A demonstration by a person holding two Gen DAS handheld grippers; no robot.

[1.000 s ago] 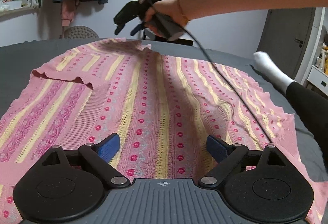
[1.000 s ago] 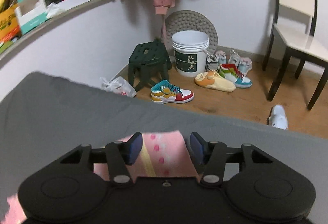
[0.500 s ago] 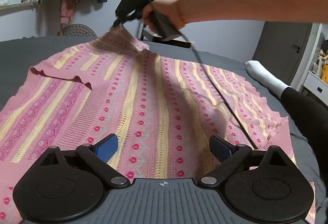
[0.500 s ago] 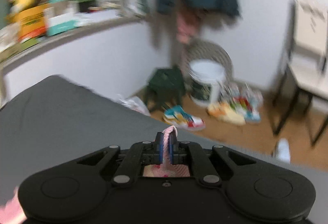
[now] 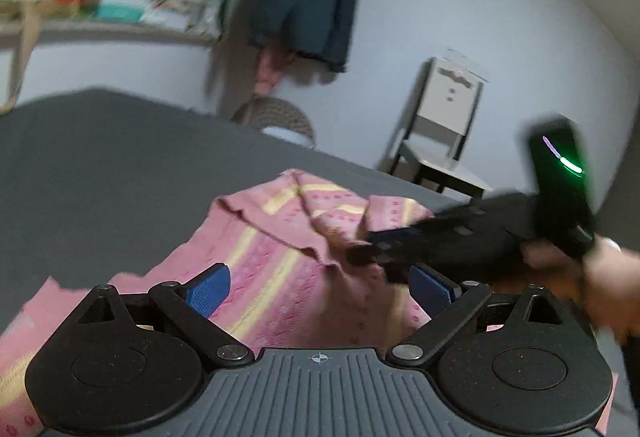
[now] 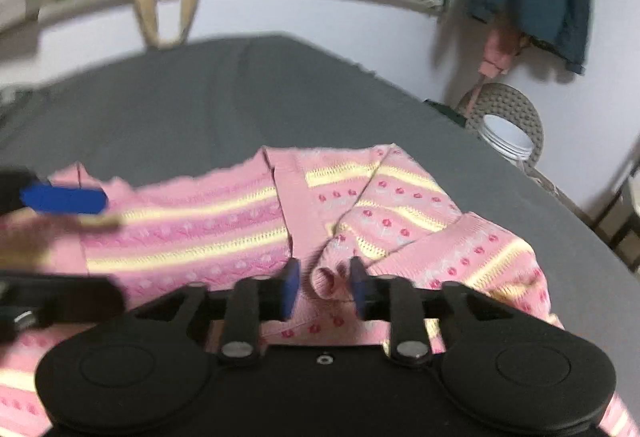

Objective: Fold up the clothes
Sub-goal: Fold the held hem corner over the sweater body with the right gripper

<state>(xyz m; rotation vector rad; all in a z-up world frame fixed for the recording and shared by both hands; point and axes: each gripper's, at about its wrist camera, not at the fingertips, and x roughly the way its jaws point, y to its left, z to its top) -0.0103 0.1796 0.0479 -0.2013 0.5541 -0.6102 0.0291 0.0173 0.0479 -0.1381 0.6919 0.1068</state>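
Sweater (image 6: pixel 224 221), pink knit with yellow stripes and little red dots, is lying on the dark grey bed (image 6: pixel 200 97), sitting mid-frame in both views with one part flopped over itself and bunched up. Right gripper (image 6: pixel 324 289) has its jaws partly apart with a rolled bit of the knit sitting between the blue pads; can't tell if they're touching it. Left gripper (image 5: pixel 320 285) is wide open just above the fabric. Chair (image 5: pixel 444 125) against the wall, right of centre in the left view.
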